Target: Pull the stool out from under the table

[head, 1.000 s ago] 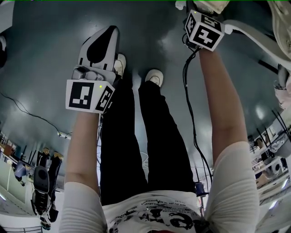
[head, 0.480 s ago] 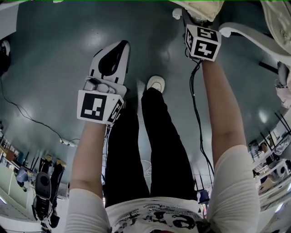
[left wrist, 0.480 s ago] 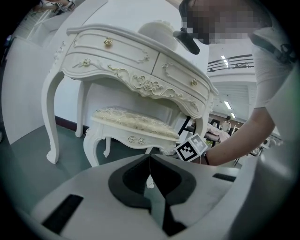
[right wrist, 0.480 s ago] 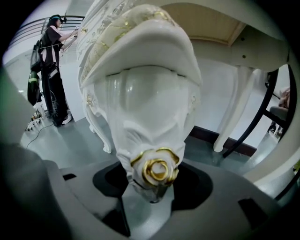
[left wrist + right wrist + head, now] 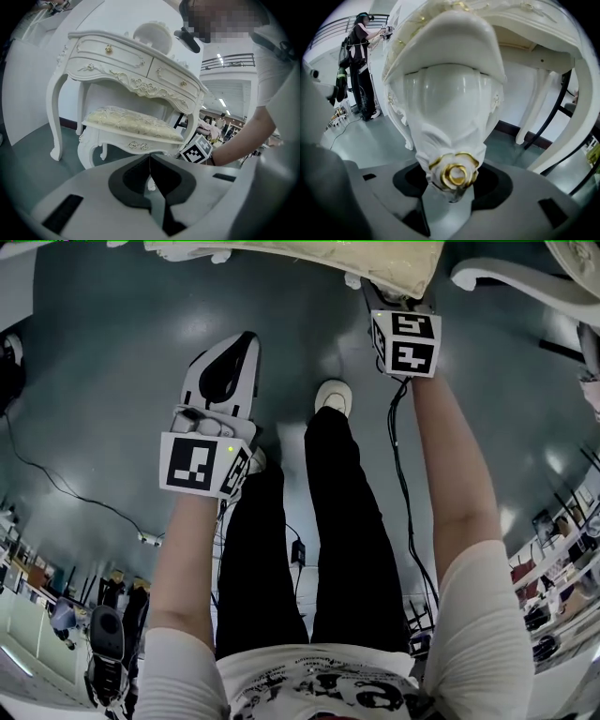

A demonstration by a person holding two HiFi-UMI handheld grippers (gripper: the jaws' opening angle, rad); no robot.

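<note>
Clamping the stool (image 5: 450,93) corner is the right gripper (image 5: 449,191); left gripper (image 5: 150,169) closed, empty.

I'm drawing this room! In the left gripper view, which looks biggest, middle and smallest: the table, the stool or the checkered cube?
1. table, biggest
2. stool, middle
3. cube, smallest

The cube sits right beside the stool, so nearness to the camera probably isn't fooling you there.

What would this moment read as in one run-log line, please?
step: pull stool | right gripper: shut on stool corner | left gripper: shut, empty | stool: seat below table top
</note>
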